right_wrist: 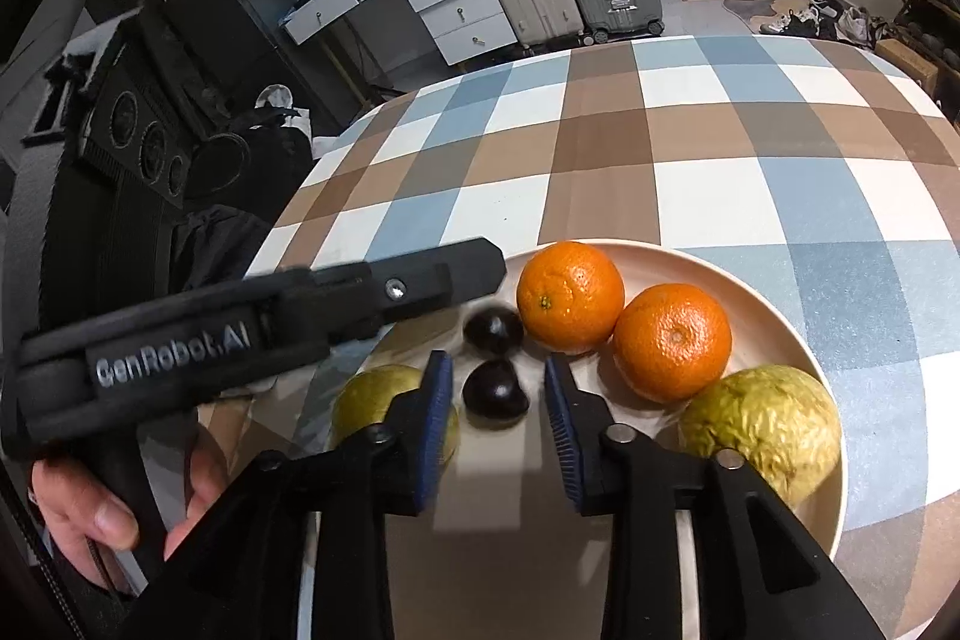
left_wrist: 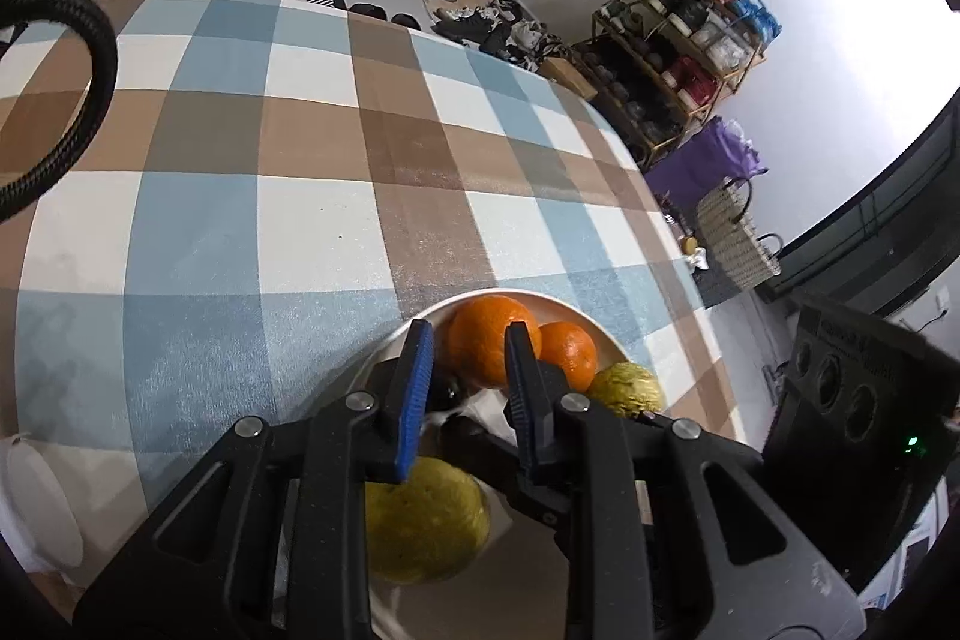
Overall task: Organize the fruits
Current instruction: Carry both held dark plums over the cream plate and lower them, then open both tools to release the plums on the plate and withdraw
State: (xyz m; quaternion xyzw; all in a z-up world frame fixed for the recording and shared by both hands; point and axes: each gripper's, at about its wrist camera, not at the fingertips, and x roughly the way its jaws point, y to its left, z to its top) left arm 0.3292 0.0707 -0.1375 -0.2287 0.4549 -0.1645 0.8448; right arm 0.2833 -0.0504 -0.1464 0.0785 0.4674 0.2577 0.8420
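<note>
At the far left of the right wrist view, a hand (right_wrist: 108,508) is seen around the handle of the left gripper (left_wrist: 468,370), whose fingers (left_wrist: 417,376) are spread moderately and hold nothing; ahead of them lie the two oranges on the plate (right_wrist: 774,316), with a yellow-green fruit (left_wrist: 426,526) below the left finger. The right gripper (right_wrist: 498,430) is likewise open and empty, its fingers (right_wrist: 435,418) set either side of the nearer of two dark plums (right_wrist: 495,388); the second plum (right_wrist: 493,331) sits just beyond. To the right of the fingers, a large orange (right_wrist: 570,295) and a smaller orange (right_wrist: 672,340) are touching, and a wrinkled yellow fruit (right_wrist: 762,430) rests against the plate's rim nearest the right finger.

All the fruit is gathered on the plate, on the checked surface (right_wrist: 720,148).

If the right fingers were closed on the plum, it could be squeezed out sideways, being small, round and glossy. The left gripper body, reaching across the plate's left edge, could be struck. The neighbouring plum could be nudged and set rolling. The yellow-green fruit beside the left finger leaves little room on that side.
</note>
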